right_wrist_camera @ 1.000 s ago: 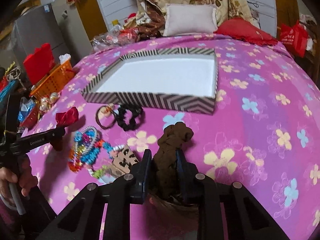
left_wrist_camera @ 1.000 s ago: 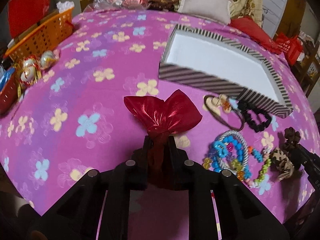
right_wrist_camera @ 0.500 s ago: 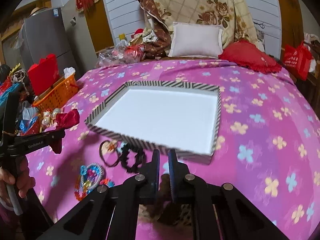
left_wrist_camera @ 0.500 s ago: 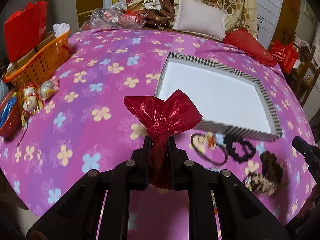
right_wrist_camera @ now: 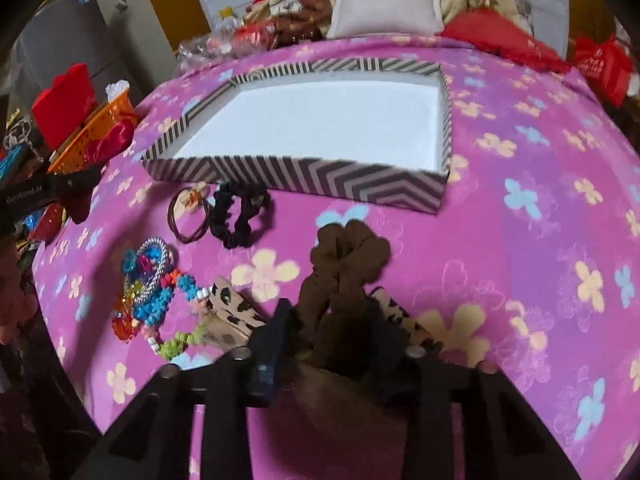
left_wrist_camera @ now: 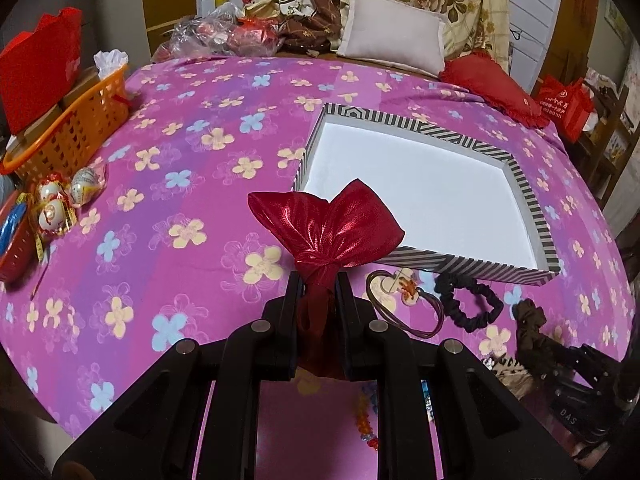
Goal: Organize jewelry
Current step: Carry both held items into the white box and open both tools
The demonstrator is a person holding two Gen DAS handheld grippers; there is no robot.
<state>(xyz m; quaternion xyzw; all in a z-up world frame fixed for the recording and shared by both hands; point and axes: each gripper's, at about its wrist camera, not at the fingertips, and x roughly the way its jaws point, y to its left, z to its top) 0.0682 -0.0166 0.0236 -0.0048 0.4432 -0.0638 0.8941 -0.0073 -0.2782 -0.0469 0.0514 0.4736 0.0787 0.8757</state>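
My left gripper (left_wrist_camera: 318,292) is shut on the knot of a shiny red fabric bow (left_wrist_camera: 332,228), held above the flowered pink bedcover near the left corner of the striped box (left_wrist_camera: 420,128). The right gripper (right_wrist_camera: 328,320) is low over the cover and its jaws are opening. A brown scrunchie (right_wrist_camera: 344,264) stands between its fingers, its far end resting on the cover. The box (right_wrist_camera: 320,176) has a bare white floor. In front of it lie a black scrunchie (right_wrist_camera: 224,224), thin brown hair ties (right_wrist_camera: 194,196), colourful bead bracelets (right_wrist_camera: 152,280) and a leopard-print clip (right_wrist_camera: 232,308).
An orange basket (left_wrist_camera: 80,128) and a red bag (left_wrist_camera: 40,72) stand at the bed's left edge, with foil-wrapped eggs (left_wrist_camera: 56,200) beside them. A white pillow (left_wrist_camera: 396,40) and a red cushion (left_wrist_camera: 492,88) lie at the far end.
The left gripper has risen with the red bow. The right gripper first held the brown scrunchie, then lifted with fingers together, and now sits lower with fingers spread around it.
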